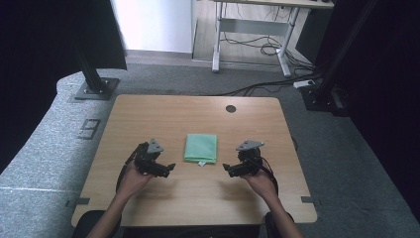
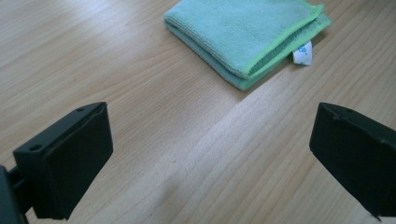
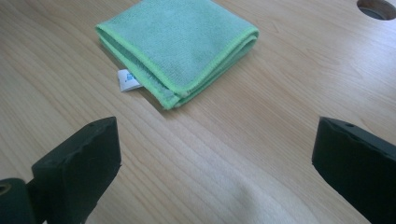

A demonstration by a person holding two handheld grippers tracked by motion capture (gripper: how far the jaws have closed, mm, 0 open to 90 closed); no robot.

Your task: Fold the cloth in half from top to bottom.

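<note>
- Green cloth (image 1: 201, 148): folded square, lying flat on the wooden table (image 1: 148, 114), between the two grippers and slightly ahead of both; neither touches it.
- Left gripper (image 1: 170, 167): jaws spread wide, nothing held. It sits just above the table surface, near the cloth's left edge but apart from it.
- Right gripper (image 1: 226, 169): jaws spread wide, nothing held, near the cloth's right edge, also apart.
- Ahead of the left gripper's jaws: bare wood, then the cloth's folded corner (image 2: 247, 37) with a white label (image 2: 302, 52) protruding beside it.
- Ahead of the right gripper's jaws: bare wood, then the cloth (image 3: 177, 42); beyond it, a round cable hole (image 3: 376, 8) in the tabletop.
- Obstructions: bare tabletop lies between each gripper and the cloth.
</note>
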